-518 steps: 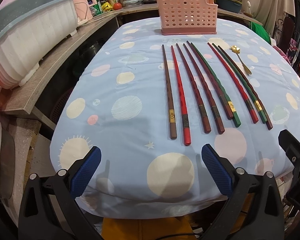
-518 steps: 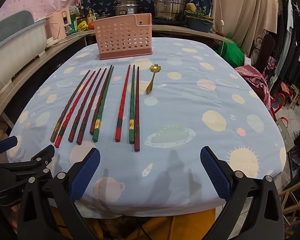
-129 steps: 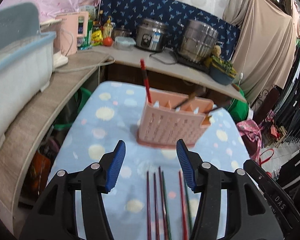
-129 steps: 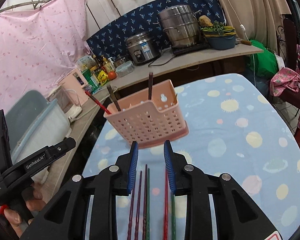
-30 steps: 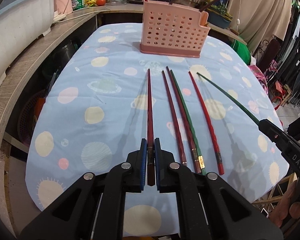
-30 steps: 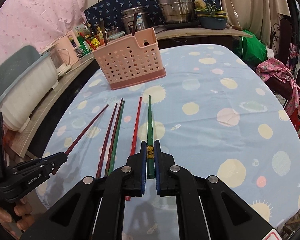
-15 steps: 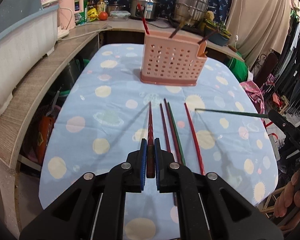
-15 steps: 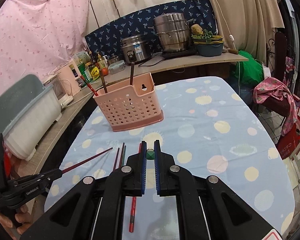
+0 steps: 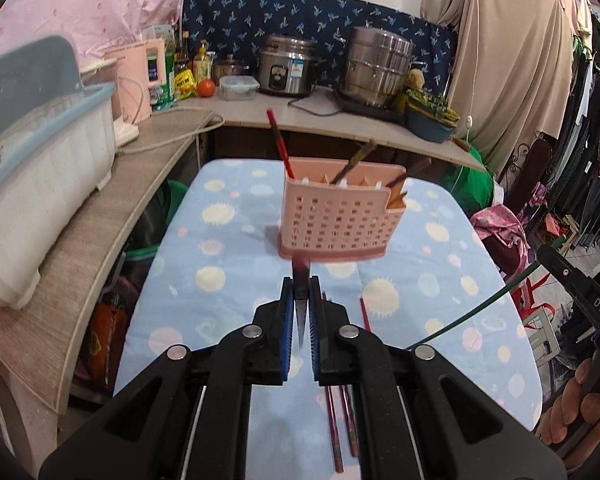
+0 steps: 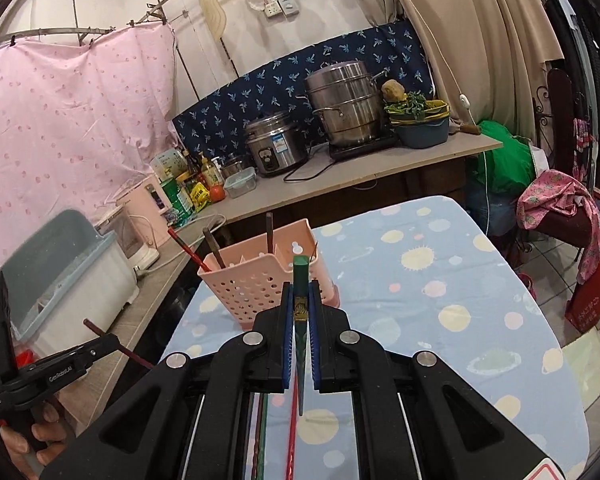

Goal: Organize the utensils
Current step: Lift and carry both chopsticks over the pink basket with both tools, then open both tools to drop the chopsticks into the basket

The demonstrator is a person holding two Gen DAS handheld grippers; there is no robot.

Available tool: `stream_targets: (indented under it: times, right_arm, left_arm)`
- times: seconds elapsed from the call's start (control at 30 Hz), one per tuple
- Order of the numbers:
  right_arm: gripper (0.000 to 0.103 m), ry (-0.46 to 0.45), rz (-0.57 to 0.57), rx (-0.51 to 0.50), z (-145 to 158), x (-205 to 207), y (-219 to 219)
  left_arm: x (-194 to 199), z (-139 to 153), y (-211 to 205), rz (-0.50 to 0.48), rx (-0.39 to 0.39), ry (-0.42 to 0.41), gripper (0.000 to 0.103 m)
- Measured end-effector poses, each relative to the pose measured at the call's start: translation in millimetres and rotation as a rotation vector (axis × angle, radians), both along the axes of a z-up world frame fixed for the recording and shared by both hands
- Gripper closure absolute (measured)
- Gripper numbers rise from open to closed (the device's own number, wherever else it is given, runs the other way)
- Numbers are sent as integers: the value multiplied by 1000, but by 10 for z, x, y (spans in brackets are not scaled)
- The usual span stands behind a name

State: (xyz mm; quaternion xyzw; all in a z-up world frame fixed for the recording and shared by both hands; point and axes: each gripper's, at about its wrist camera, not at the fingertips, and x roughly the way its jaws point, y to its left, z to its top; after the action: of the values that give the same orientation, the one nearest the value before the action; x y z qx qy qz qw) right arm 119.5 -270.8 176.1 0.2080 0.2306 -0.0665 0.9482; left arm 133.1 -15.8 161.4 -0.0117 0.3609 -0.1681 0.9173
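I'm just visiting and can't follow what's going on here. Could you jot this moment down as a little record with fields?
Setting: table under a blue tablecloth
Left tongs: shut on a dark red chopstick
Right tongs: shut on a green chopstick
Pink basket: upright on the table, several chopsticks already standing in it
Loose chopsticks: a few lie on the cloth
Behind: counter with a rice cooker and a steel steamer pot

Both tools higher above the tablecloth, chopsticks lifted toward the basket.
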Motion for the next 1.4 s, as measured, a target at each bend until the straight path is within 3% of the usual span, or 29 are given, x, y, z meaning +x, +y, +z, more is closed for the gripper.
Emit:
stream_targets:
  times: [0.33, 0.57, 0.77, 0.93, 1.13, 1.4]
  right_arm:
    - [96, -137, -7, 72, 417, 324, -187]
    - [96, -222, -4, 155, 572, 698, -303]
    - [96, -265, -39, 151, 678, 978, -341]
    - [96, -254, -53, 121, 706, 1248, -335]
    - [96, -144, -31, 129, 371, 1555, -294]
    - [96, -76, -13, 112, 102, 1678, -208]
  left_arm:
    - [380, 635, -101, 19, -50, -130, 96]
    - [593, 1069, -159, 86, -128, -277, 96]
    - [768, 1306, -246, 113, -165, -397, 96]
    - [957, 1256, -342, 117, -155, -394, 96]
    - [1155, 974, -398, 112, -137, -338, 96]
    - [1356, 603, -405, 114, -122, -252, 96]
